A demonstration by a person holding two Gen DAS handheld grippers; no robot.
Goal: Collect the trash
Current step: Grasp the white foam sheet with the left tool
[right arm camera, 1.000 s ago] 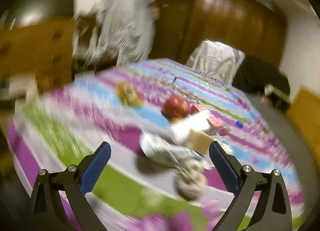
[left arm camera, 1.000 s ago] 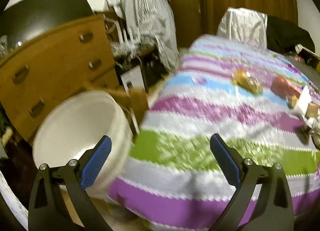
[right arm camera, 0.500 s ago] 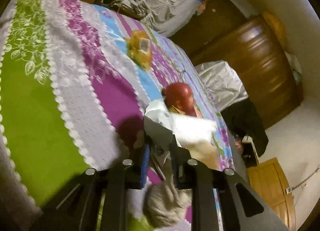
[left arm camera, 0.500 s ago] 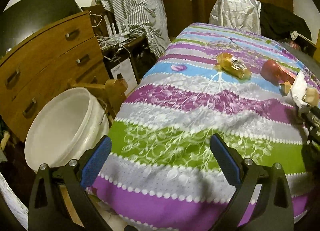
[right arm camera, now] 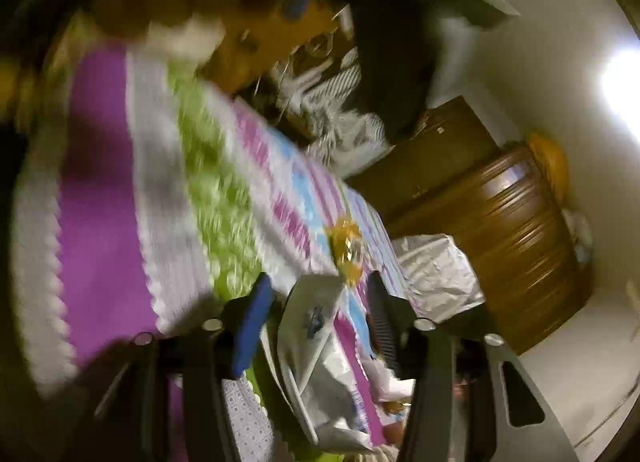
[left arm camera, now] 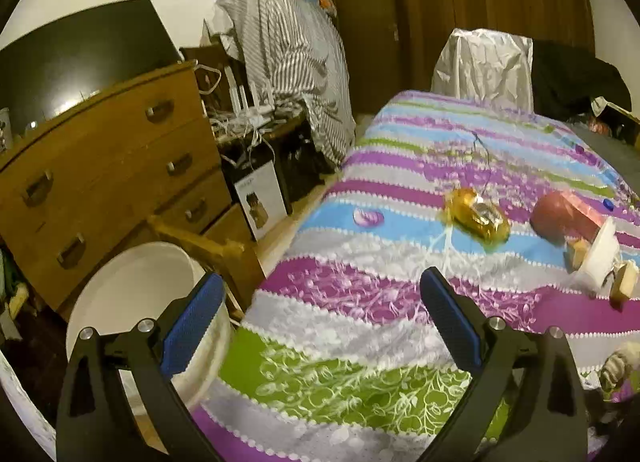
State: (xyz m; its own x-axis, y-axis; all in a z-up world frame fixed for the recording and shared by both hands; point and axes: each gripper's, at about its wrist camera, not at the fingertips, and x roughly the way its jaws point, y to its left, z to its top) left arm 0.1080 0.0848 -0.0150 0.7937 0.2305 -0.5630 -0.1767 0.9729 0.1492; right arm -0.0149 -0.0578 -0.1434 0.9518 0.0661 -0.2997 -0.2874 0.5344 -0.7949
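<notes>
My left gripper [left arm camera: 320, 316] is open and empty, held above the near corner of the striped bed [left arm camera: 360, 326]. A white bucket [left arm camera: 132, 302] stands on the floor to its left. On the bed lie a yellow wrapper [left arm camera: 478, 219], a red packet [left arm camera: 560, 219] and a white carton piece [left arm camera: 600, 258]. My right gripper [right arm camera: 316, 308] is tilted and holds a silvery white wrapper [right arm camera: 320, 354] between its fingers, lifted above the bed. The yellow wrapper [right arm camera: 347, 248] shows just beyond it. The right wrist view is blurred.
A wooden dresser [left arm camera: 100, 165] stands left of the bed with a black screen on top. A wooden stool [left arm camera: 200, 246] sits between bucket and bed. Striped cloth [left arm camera: 288, 73] hangs over clutter. A dark wardrobe [left arm camera: 480, 1] is at the back.
My right gripper has lifted the silvery wrapper off the bed and swung while tilting. Its jaws are wider apart than half a second ago. My left gripper moved slightly toward the bucket.
</notes>
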